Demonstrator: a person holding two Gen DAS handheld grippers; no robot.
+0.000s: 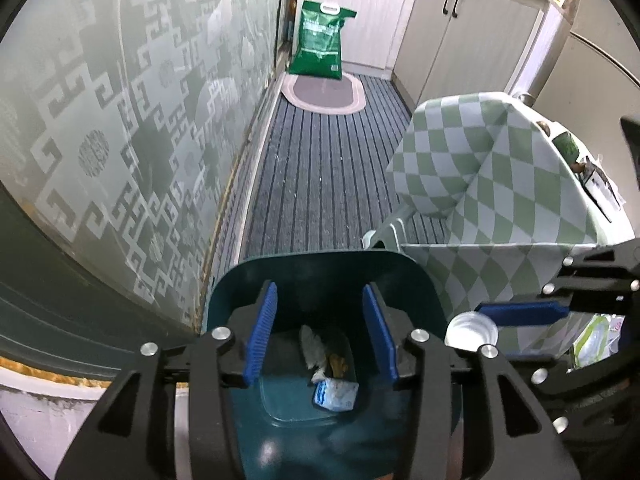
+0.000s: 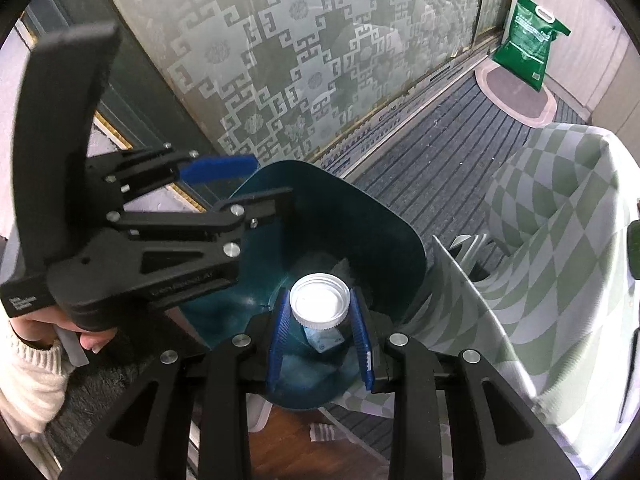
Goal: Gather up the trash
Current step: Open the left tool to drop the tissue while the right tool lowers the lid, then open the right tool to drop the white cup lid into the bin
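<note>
**Bottle Poised Over the Bin**

Clamped at the neck in right gripper [image 2: 321, 336], capped bottle [image 2: 320, 298] above teal bin [image 2: 360, 220]. Left gripper [image 1: 320, 336] parted, empty over binned scraps [image 1: 334, 394]. Released off-centre, could strike the rim.

Open bin mouth below our jaws, hemmed in on both sides.

Beneath our left gripper [image 1: 320, 332] the teal bin [image 1: 320, 264] stands open, its mouth free straight under the parted jaws, with only scraps [image 1: 332, 376] lying deep at the bottom. Our right gripper [image 2: 320, 336] holds a white-capped bottle [image 2: 319, 303] over the same mouth, so that side of the opening is taken. Left of the jaws the frosted glass door [image 1: 120, 120] stands just beside the bin. To their right the worktop's checked cloth [image 1: 480, 184] hangs just beside the rim. Ahead of the jaws the striped floor mat [image 1: 328, 168] runs clear to a green sack [image 1: 320, 40] against the cabinets [image 1: 460, 32].
</note>
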